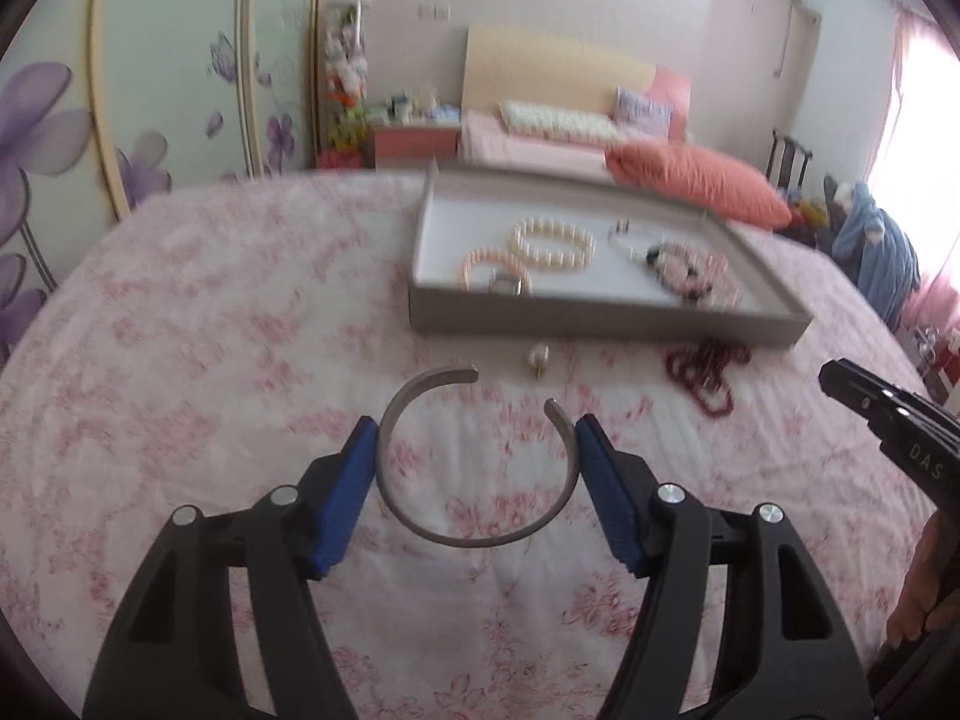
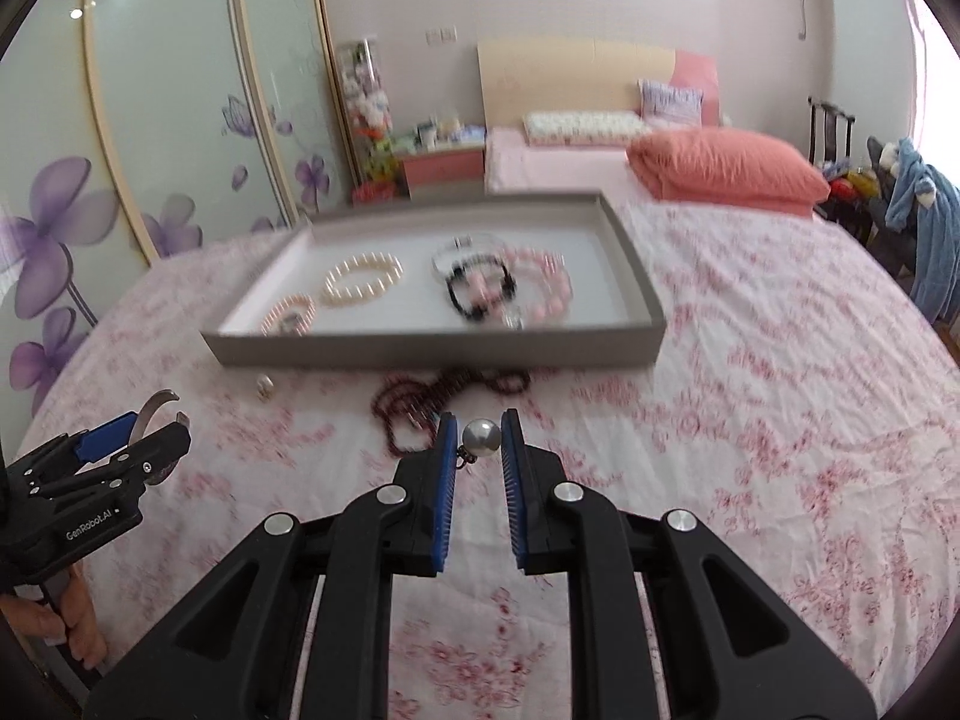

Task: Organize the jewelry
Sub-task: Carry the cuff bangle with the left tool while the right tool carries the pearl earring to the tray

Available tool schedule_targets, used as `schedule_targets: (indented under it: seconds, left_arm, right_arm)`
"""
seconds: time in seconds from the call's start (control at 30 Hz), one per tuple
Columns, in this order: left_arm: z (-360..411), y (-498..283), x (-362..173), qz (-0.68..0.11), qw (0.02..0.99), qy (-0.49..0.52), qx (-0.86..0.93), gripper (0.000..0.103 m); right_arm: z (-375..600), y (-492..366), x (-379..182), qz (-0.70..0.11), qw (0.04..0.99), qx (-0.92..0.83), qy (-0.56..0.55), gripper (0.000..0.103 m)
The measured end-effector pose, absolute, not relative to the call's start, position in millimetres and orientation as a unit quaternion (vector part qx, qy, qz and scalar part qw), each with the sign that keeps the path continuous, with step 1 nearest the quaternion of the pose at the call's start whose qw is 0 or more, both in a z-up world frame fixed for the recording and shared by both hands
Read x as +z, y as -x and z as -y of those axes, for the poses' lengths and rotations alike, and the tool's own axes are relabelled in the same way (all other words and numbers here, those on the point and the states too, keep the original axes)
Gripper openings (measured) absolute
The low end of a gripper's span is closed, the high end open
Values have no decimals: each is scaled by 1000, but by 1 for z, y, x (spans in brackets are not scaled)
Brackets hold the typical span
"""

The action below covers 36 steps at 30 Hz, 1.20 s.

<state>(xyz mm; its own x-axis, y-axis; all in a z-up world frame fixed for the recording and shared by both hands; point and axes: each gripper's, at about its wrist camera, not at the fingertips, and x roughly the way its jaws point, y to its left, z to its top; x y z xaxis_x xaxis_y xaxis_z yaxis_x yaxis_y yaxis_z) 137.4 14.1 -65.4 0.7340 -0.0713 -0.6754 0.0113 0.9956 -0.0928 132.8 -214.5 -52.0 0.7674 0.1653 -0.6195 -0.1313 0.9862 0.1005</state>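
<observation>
I have both tongs loaded: the left tongs (image 1: 474,450) grip an open metal bangle (image 1: 420,525), the right tongs (image 2: 478,441) pinch what looks like a pearl earring (image 2: 480,439). Both hang short of the tray (image 2: 432,348); next I carry them over its near wall and release.

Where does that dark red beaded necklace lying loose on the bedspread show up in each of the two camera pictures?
Left wrist view: the dark red beaded necklace lies right of centre, just in front of the grey tray's near wall.
Right wrist view: it sits at centre, just beyond the right gripper holding a silver pearl bead.
Shared landmark: the grey tray, directly behind the necklace in both.
</observation>
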Motion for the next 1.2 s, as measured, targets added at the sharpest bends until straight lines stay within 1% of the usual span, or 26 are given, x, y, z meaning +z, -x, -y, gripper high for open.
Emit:
schedule_targets:
  seconds: [0.27,0.57,0.93,1.2]
  left_arm:
    - [1,-109,-27,-268,963,15,-12,65]
    - [11,-89,1,-193,981,1,-11,65]
    - [15,-80,12,-158,987,5,-16,65]
    - [17,-82,15,-150,989,5,-20,65]
  right_arm:
    - [203,-118,-28,-268,960,86,-9,16]
    - [201,-102,-10,-208,974,89,-2,16]
    - [201,-88,8,-140,987,82,-2,16]
    - [205,-92,9,-131,988,76,-13,16]
